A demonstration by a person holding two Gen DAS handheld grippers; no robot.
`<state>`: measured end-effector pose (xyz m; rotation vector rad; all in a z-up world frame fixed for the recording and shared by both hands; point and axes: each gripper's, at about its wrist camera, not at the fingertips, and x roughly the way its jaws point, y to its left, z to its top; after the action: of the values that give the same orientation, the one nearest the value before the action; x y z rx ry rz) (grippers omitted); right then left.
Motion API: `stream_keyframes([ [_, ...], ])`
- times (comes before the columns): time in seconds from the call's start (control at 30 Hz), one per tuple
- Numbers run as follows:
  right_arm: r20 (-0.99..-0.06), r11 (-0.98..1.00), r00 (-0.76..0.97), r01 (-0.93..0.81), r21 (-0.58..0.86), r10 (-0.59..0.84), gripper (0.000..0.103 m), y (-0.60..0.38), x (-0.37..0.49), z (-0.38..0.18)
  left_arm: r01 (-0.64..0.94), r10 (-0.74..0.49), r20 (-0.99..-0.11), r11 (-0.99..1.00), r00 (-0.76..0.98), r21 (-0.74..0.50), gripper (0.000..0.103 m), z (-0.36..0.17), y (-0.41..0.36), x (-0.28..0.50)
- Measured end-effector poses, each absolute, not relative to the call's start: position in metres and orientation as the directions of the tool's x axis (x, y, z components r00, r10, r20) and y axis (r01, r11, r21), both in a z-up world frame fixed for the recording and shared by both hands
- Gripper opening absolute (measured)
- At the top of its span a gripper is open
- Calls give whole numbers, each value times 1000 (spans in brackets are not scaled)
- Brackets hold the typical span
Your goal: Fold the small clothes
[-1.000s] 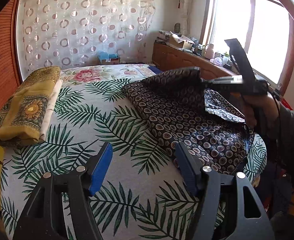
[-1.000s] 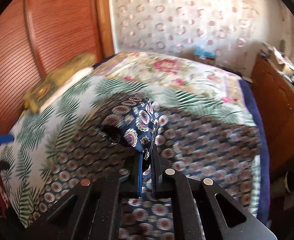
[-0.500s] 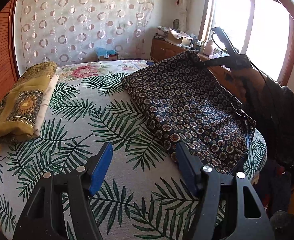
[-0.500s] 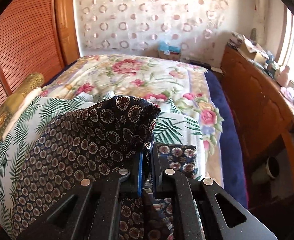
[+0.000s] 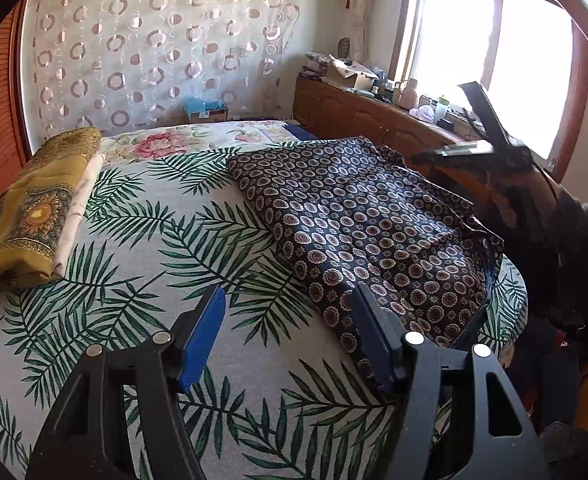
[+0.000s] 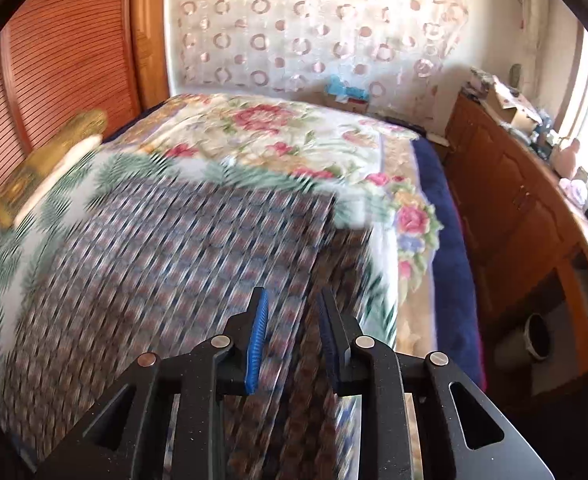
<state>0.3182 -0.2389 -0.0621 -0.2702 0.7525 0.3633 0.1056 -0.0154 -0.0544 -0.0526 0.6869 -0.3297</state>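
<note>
The dark garment (image 5: 366, 224), navy with small ringed medallions, lies spread flat on the right half of the bed (image 5: 141, 248), over a palm-leaf cover. Its near corner reaches toward the bed's edge, and its far edge sits near the floral quilt (image 6: 277, 132) beyond.

The left gripper (image 5: 289, 328) hangs over the near part of the bed with its jaws wide and nothing between them. The garment's near corner lies just under and beside its right finger (image 5: 374, 336); the left finger (image 5: 201, 336) stands over bare leaf-print cover. Whether the right finger touches the cloth cannot be told.

The right gripper (image 6: 291, 332) is above the garment's right side, pointing down over it. Its jaws have just been opening and now stand narrowly parted; the blue pads (image 6: 257, 340) are clear of each other, with patterned cloth seen through the gap below rather than pinched between them. This view is smeared by motion, so the fabric's folds there are hard to read. From the left wrist view the same gripper shows at the right, held in a hand (image 5: 510, 196) off the garment's far right corner.

A folded yellow cloth (image 5: 33, 204) lies at the bed's left edge, well apart from the garment. A wooden cabinet (image 5: 374, 120) runs under the window.
</note>
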Motion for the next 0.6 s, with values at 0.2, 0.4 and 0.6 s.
stream_keyframes([
  [0.2,-727,906,638,-419,-53,253,26,-256,267,-91,300,-333,-616,940,714,-159,66,-54,-27,108],
  [0.4,-715,911,634,-413,9,295,35,-266,250,-102,315,-340,-621,936,706,-155,66,-56,-40,109],
  [0.6,-731,918,627,-396,-2,269,39,-277,240,-112,323,-346,-629,934,696,-156,66,-59,-46,109],
])
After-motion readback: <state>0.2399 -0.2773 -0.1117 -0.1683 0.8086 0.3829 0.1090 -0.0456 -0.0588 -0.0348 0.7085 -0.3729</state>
